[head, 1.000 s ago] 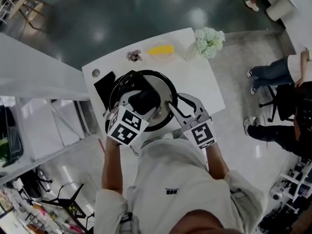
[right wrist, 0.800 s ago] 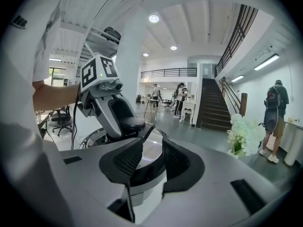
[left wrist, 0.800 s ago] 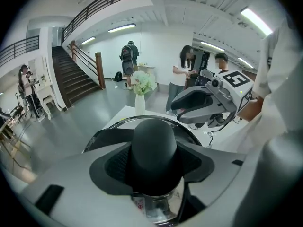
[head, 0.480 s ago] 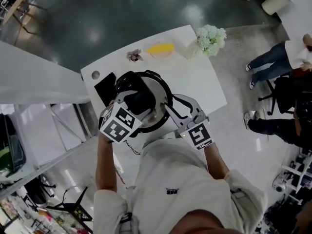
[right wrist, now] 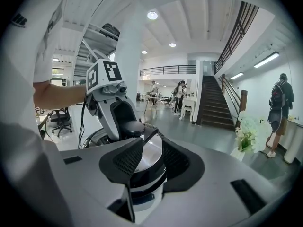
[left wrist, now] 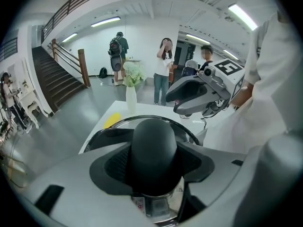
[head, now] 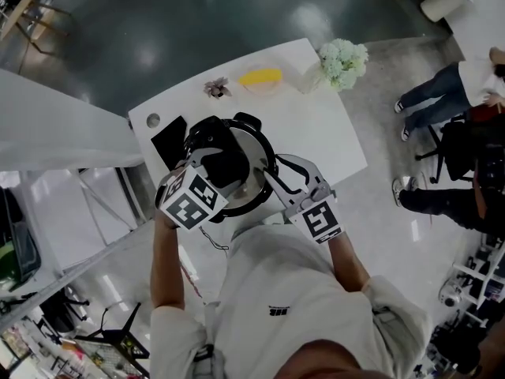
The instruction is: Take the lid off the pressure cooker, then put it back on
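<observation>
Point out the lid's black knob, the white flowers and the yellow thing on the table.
black knob (left wrist: 154, 148), left gripper view, on its rounded front.
white flowers (head: 343, 58), head view, on the middle of the blooms.
yellow thing (head: 260, 78), head view, on its centre.

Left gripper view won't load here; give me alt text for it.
The left gripper clamps its padded jaws on the black domed knob of the pressure cooker lid, filling the foreground. Beyond, the right gripper reaches in from the right above a white table with a vase of flowers; bystanders stand behind.
</observation>
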`<state>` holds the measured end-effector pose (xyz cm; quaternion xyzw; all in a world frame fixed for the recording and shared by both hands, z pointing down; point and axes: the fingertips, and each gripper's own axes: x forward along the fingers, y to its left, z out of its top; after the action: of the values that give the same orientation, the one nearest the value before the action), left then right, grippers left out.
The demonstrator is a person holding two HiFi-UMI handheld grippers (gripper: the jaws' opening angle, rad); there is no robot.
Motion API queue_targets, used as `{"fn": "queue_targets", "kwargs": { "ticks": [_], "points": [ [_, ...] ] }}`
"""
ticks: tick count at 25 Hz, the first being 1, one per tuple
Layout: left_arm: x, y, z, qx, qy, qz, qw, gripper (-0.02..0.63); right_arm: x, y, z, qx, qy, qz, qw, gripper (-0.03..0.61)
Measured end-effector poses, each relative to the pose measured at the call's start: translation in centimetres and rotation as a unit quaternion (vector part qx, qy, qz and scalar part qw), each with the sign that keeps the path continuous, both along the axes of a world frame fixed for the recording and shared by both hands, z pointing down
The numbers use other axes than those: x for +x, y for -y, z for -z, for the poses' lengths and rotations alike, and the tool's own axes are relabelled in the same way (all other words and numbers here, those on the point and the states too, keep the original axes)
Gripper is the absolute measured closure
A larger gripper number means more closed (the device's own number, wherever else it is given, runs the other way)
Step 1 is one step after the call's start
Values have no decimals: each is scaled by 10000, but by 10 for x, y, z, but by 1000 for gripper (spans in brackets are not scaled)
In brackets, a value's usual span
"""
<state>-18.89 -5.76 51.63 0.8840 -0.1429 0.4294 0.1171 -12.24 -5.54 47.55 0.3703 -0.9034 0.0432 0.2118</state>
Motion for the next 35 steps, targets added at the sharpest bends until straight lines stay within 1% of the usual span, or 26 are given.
{"fn": "queue_targets", "kwargs": {
  "ticks": [4, 7, 13, 16, 19, 22, 29, 32, 35],
  "points": [
    [-2, 0, -3, 0, -46, -81, 10000, 327, -4, -1, 0, -148, -10, -45, 9999, 446],
    [-3, 1, -4, -21, -79, -96, 9999, 327, -6, 0, -2, 53, -65, 100, 9999, 446],
    [-4, 3, -3, -56, -98, 197, 9997, 327, -7, -1, 0, -212, -49, -26, 9998, 446],
    [-2, 5, -5, -59, -55, 405, 9991, 327, -7, 1, -3, -147, -56, 48, 9999, 448],
    [-1, 4, -8, -41, 29, 506, 9987, 327, -8, 1, -3, -254, -44, 48, 9997, 448],
    [-1, 2, -14, -57, 132, 547, 9984, 325, -11, 3, -4, -80, -36, 209, 9997, 448],
    [-3, 2, -15, 72, -127, 626, 9979, 325, -13, 3, -6, -205, -42, 283, 9994, 448],
    [-4, 2, -15, 83, -198, 779, 9967, 325, -14, 3, -7, -190, -49, 332, 9993, 448],
    [-4, 3, -16, 50, -236, 928, 9954, 325, -14, 3, -6, -278, -48, 321, 9991, 448]
  ]
}}
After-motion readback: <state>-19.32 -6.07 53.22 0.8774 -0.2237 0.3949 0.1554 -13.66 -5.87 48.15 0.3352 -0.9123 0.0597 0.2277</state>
